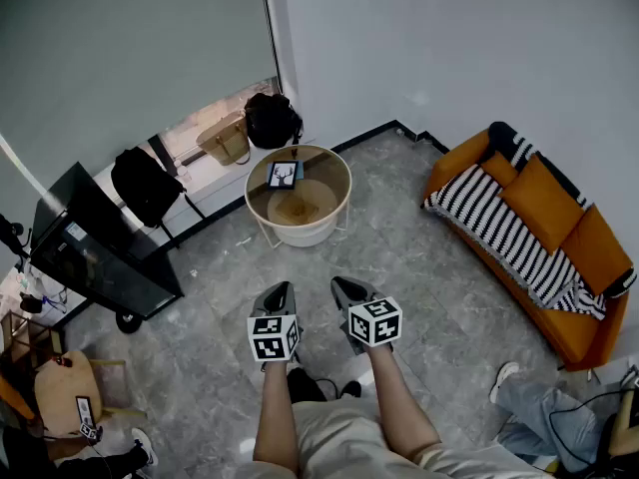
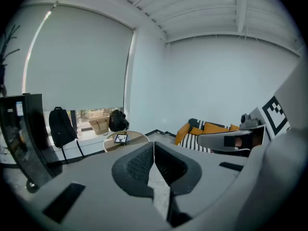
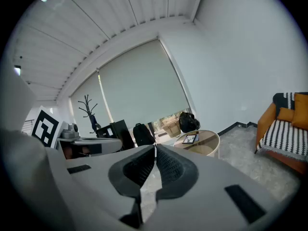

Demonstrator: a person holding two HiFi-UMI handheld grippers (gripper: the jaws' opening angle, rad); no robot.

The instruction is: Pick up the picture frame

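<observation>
A small dark picture frame with a white picture lies on the far left part of a round glass-topped table. It also shows far off in the left gripper view and the right gripper view. My left gripper and right gripper hang side by side over the floor, well short of the table. Both are shut with nothing between the jaws, their tips meeting in each gripper view.
An orange sofa with a striped throw stands at the right. Black backpacks and a tan bag line the window wall. A dark monitor stand sits at the left, a wooden stool lower left. Grey tiled floor lies between me and the table.
</observation>
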